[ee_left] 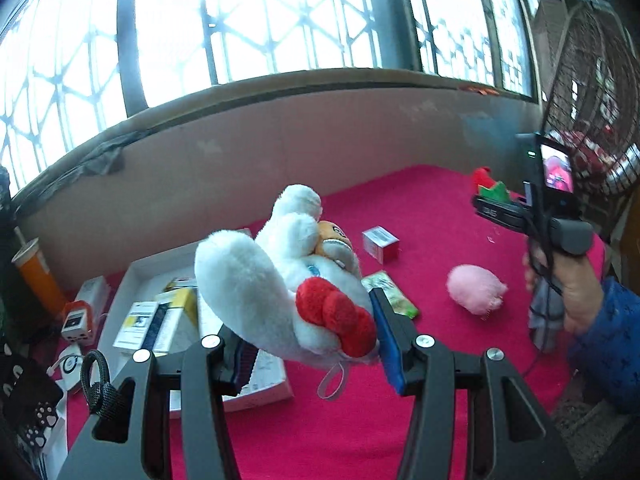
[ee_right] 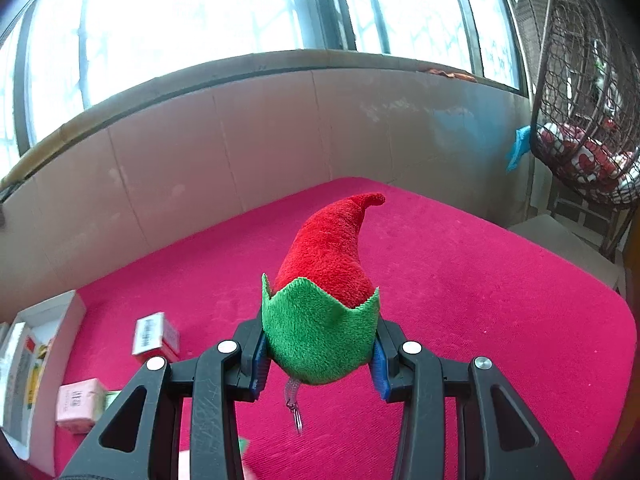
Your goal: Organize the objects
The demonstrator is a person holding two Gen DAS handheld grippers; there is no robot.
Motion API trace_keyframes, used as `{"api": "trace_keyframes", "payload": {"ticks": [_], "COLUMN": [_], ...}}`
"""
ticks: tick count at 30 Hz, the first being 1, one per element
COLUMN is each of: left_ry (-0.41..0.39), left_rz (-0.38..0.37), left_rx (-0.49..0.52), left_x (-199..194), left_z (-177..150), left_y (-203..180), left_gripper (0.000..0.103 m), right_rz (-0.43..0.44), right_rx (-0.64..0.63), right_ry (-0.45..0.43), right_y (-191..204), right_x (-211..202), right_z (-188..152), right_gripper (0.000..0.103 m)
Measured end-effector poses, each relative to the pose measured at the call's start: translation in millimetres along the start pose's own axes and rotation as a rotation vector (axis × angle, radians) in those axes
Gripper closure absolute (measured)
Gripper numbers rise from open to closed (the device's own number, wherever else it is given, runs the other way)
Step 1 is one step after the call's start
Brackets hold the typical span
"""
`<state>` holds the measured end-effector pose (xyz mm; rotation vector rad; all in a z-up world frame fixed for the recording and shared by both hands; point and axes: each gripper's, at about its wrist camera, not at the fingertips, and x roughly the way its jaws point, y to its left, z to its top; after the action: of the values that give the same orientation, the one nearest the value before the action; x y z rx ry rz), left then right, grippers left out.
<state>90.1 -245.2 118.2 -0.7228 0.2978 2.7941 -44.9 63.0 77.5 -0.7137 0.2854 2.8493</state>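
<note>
At lower centre of the left view, the left gripper [ee_left: 316, 354] clamped a white plush [ee_left: 276, 280], lifted above the red cloth [ee_left: 432, 216], likely bound for sorting; the right gripper [ee_right: 320, 364] pinched a red-and-green plush [ee_right: 324, 312] at centre of its own view, also raised.

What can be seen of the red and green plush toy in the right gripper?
The red and green plush toy is chili-shaped: a fuzzy red cone with a curled tip, rising from a green zigzag-edged collar. The right gripper clamps its green base between blue pads, holding it above the pink cloth with the tip pointing away. A small spring and metal ring dangle beneath. The left wrist view shows it distant, partly hidden.
</note>
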Motion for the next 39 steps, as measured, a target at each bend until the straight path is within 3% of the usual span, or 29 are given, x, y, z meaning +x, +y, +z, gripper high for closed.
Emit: {"api": "trace_keyframes", "payload": {"ticks": [11, 23, 31, 39], "left_ry": [-0.058, -0.09, -0.091, -0.084], "left_rz": [0.068, 0.145, 0.17, 0.107], "left_rx": [-0.093, -0.232, -0.334, -0.429], "left_x": [-20.3, -42.8, -45.5, -16.3], "left_z": [-1.8, -24.0, -29.1, -15.2], "left_y": [53.2, 121.8, 175.3, 215.6], "left_gripper": [0.053, 0.053, 0.053, 0.053], "right_rz": [0.115, 0.203, 0.294, 0.504], "right_rx": [-0.077, -0.192, -0.264, -0.314], "right_ry": [-0.095, -0.106, -0.077, 0.075], "right_y": [52.6, 126.8, 183.0, 255.3], "right_x": [-59.6, -82.6, -88.8, -85.0], "right_z": [23.8, 24.4, 17.5, 8.9], "right_gripper": [0.06, 0.06, 0.06, 0.06]}}
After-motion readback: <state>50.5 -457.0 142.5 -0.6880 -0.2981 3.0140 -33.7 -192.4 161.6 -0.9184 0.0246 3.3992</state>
